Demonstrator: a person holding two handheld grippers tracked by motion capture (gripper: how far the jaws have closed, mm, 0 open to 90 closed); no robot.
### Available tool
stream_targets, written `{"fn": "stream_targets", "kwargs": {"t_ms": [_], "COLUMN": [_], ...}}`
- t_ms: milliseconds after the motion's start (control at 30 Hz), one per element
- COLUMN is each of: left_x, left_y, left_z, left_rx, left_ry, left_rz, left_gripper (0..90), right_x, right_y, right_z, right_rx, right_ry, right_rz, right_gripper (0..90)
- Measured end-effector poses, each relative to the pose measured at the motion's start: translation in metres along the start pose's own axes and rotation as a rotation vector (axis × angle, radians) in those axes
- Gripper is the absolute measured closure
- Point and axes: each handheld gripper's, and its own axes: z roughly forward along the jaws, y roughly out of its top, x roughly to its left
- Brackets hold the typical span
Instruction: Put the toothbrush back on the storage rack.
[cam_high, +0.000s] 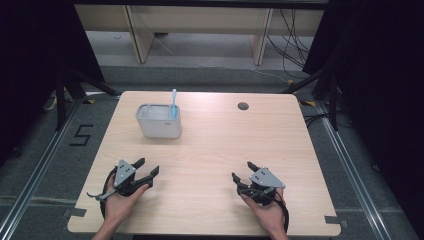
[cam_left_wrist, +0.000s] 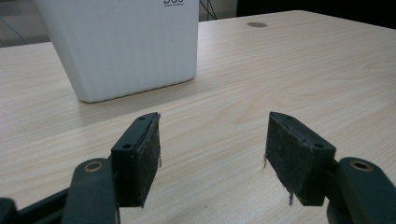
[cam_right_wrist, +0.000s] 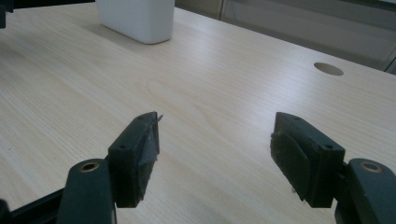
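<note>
A white ribbed container (cam_high: 159, 120) stands on the far left part of the wooden table (cam_high: 210, 150), with a light blue toothbrush (cam_high: 173, 102) standing upright inside it. My left gripper (cam_high: 148, 167) rests near the front left of the table, open and empty, pointing toward the container (cam_left_wrist: 126, 46). My right gripper (cam_high: 242, 171) sits at the front right, open with nothing between its jaws. In the right gripper view the container (cam_right_wrist: 136, 18) stands far off at the upper left.
A round cable hole (cam_high: 243, 106) lies in the table's far right part, also seen as a hole (cam_right_wrist: 328, 68) ahead of the right gripper. Cables and wooden furniture legs stand on the floor beyond the table. Dark curtains flank both sides.
</note>
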Motion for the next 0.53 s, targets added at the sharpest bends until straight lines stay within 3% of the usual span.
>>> {"fn": "stream_targets", "kwargs": {"t_ms": [333, 533], "left_x": [-0.0021, -0.0048], "left_y": [-0.0012, -0.0004], "left_z": [-0.0006, -0.0003], "left_rx": [-0.031, -0.007], "left_ry": [0.017, 0.023], "left_rz": [0.011, 0.037], "left_gripper": [34.4, 34.6], "right_x": [-0.0011, -0.0025], "right_y": [-0.0009, -0.001], "right_z": [-0.0002, 0.0011], "right_rx": [0.003, -0.001], "right_ry": [0.001, 0.005], "right_rz": [-0.005, 0.013], "right_gripper": [33.3, 33.5]}}
